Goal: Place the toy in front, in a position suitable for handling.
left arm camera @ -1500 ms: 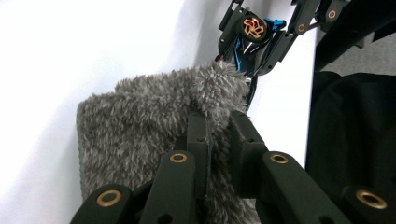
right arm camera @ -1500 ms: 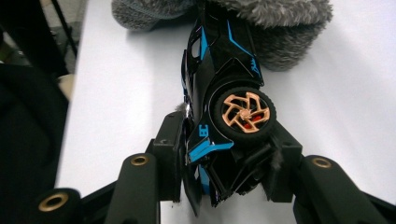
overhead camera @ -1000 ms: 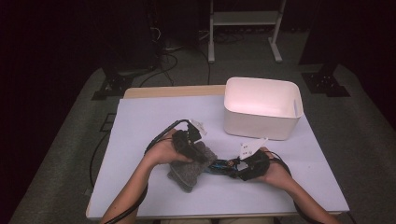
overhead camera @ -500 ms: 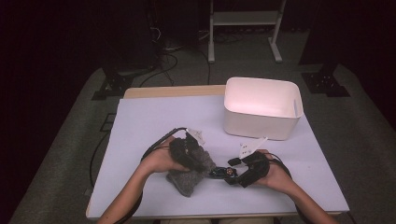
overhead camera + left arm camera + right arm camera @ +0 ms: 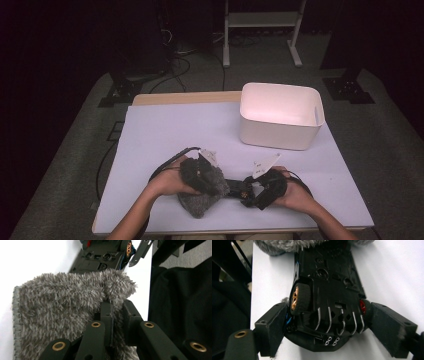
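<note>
A grey fluffy cloth [image 5: 199, 204] lies at the table's near edge, and my left gripper [image 5: 220, 188] is shut on a fold of it. In the left gripper view the pads [image 5: 106, 312] pinch the cloth [image 5: 62, 305], with the black toy car [image 5: 100, 257] just beyond. The toy car [image 5: 329, 290] lies upside down, with a gold-rimmed wheel and a red hub showing. My right gripper [image 5: 329, 325] straddles its end, and its jaws have just been opening. They stand wide with the car [image 5: 236, 188] between them. The cloth [image 5: 292, 245] covers the car's far end.
A white empty bin [image 5: 280, 135] stands at the back right of the pale table [image 5: 165, 130]. Cables trail from both grippers, and a dark sleeve hangs near the table's front edge. Beyond the table are a dark floor and a metal stand.
The left hand has drawn the cloth slightly toward the near edge and over the car. The right gripper's jaws have spread apart around the car while that hand stayed put.
</note>
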The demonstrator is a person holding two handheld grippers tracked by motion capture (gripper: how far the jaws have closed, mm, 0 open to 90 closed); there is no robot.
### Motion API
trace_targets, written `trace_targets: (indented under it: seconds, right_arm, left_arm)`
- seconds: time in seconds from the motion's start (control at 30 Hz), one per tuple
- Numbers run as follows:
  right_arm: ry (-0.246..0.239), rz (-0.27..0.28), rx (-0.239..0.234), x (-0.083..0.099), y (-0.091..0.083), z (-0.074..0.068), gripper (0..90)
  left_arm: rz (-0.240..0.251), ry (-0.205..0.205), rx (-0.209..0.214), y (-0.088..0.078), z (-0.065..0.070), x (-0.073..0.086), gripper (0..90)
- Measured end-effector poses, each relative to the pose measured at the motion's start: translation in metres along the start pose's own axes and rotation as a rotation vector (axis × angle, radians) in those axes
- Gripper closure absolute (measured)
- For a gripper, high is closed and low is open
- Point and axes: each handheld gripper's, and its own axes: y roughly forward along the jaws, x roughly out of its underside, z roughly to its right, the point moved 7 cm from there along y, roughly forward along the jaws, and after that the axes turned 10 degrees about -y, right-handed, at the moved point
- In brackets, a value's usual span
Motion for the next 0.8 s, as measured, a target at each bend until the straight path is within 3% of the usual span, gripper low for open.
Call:
trace_targets:
  seconds: [0.23, 0.3, 0.6, 0.8]
  right_arm:
    - [-0.050, -0.039, 0.016, 0.005, 0.008, -0.006, 16.8]
    - [-0.042, -0.034, 0.008, 0.004, 0.007, -0.008, 17.1]
    - [-0.066, -0.026, 0.019, 0.010, 0.002, -0.012, 22.4]
    - [-0.159, -0.045, 0.060, 0.008, 0.001, -0.013, 23.0]
  left_arm:
    - [-0.007, -0.006, 0.020, 0.008, 0.004, 0.007, 81.0]
    - [-0.010, -0.008, 0.018, 0.011, 0.004, 0.009, 80.4]
    - [0.011, -0.005, 0.040, 0.012, 0.005, 0.000, 80.4]
    - [0.023, 0.007, 0.054, 0.019, 0.007, -0.017, 80.5]
